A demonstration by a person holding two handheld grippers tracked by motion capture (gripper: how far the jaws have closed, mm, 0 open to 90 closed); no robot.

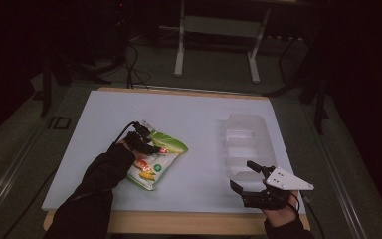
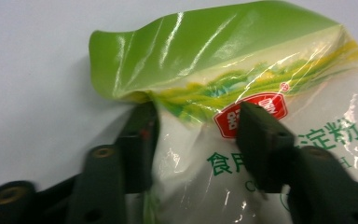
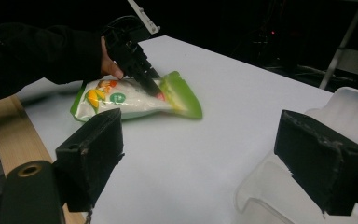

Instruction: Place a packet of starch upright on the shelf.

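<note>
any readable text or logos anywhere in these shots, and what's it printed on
"淀粉": green characters on the white front of the bag, at the right in the left gripper view.
"食": green character lower on the bag; the next one is cut off by a gripper finger.
Red badge on the bag: white characters, partly hidden, unreadable.
Round green logo on the bag in the right gripper view: too blurred to read.
</note>
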